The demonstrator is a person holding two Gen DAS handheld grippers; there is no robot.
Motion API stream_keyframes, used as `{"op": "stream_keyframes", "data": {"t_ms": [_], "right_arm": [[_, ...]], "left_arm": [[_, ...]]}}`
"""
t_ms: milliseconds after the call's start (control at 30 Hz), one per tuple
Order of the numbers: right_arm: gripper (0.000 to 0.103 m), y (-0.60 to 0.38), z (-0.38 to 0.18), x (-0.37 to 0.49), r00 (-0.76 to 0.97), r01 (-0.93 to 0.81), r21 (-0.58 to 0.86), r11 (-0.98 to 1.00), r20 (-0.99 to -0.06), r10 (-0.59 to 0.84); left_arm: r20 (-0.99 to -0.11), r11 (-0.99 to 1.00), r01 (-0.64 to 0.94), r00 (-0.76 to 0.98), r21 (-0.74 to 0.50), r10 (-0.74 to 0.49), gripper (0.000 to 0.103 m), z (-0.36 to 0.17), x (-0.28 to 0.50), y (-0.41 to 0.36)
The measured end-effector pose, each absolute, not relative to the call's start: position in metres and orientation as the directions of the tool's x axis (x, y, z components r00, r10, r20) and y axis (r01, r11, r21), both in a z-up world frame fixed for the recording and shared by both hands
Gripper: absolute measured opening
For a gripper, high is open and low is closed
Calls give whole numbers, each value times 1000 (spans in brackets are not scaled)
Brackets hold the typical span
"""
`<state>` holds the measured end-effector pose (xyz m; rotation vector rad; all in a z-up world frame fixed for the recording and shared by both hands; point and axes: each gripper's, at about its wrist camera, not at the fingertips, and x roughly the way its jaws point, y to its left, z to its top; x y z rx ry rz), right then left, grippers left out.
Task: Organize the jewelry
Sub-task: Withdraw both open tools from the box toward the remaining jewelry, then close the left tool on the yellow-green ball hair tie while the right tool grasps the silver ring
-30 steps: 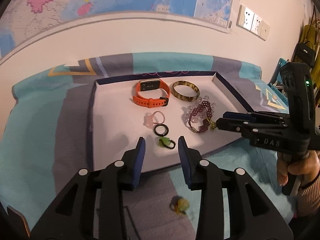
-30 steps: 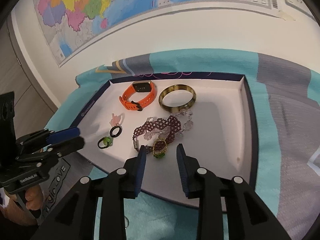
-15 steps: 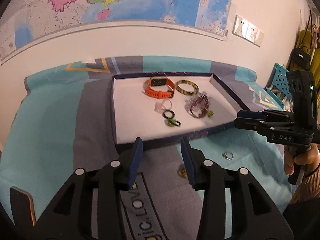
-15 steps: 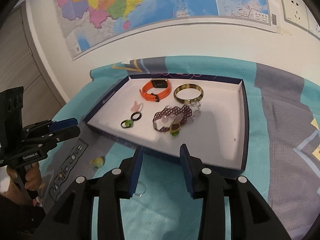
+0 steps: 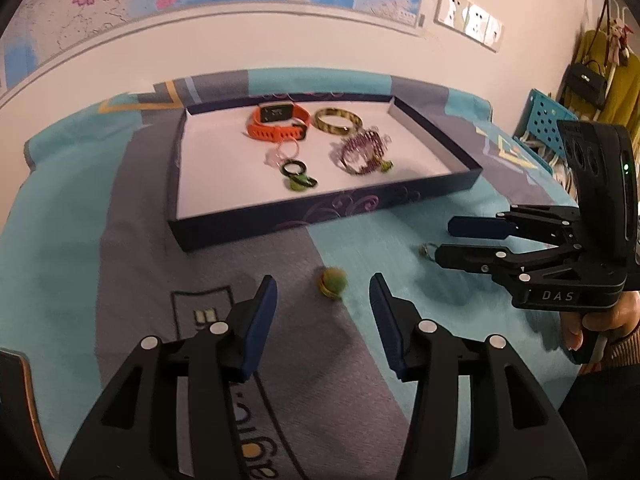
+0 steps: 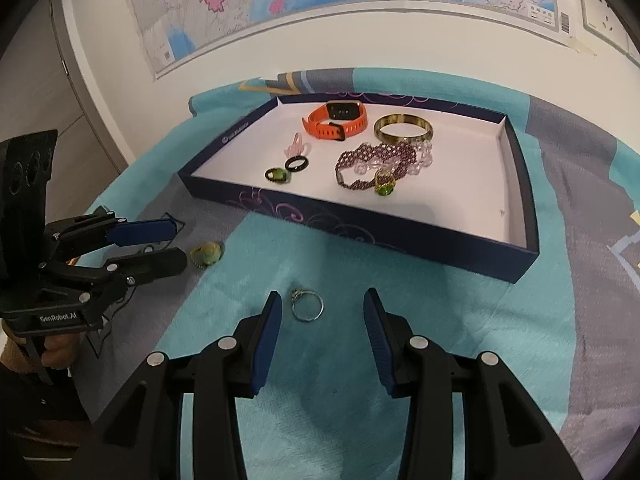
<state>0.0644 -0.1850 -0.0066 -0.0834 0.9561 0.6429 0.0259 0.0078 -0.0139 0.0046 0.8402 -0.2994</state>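
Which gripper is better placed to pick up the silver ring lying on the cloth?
Right. The silver ring lies just ahead of the open right gripper, while the left gripper faces the green-stone ring instead.

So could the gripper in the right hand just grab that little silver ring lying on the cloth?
Probably yes. The silver ring lies flat on the blanket, outside the tray, just ahead of the open right gripper with nothing between them; its jaws have just been opening.

Navy tray (image 6: 400, 236) holds an orange watch band (image 6: 335, 121), gold bangle (image 6: 403, 129), purple beaded bracelet (image 6: 370, 165) and some rings. Out front on the cloth: silver ring (image 6: 307, 305) and green-stone ring (image 5: 332, 281).
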Motion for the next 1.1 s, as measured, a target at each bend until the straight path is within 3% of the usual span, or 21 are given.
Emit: {"op": "stream_keyframes", "data": {"t_ms": [233, 433, 667, 833, 1100], "right_arm": [[44, -182, -7, 62, 412, -548, 196, 813, -782, 467], [48, -180, -8, 62, 411, -551, 193, 812, -784, 465], [49, -176, -8, 61, 415, -556, 176, 812, -788, 455], [50, -171, -8, 60, 413, -571, 161, 805, -792, 450], [28, -163, -9, 57, 437, -579, 94, 810, -803, 406]], "left_arm": [[-760, 957, 266, 598, -112, -255, 46, -23, 33, 1], [-770, 957, 266, 584, -118, -258, 36, -26, 39, 0], [-776, 961, 257, 584, -100, -237, 18, -26, 40, -4], [-774, 962, 251, 586, -107, -239, 16, -26, 38, -3], [-772, 961, 250, 586, -116, -246, 16, -26, 37, -4]]}}
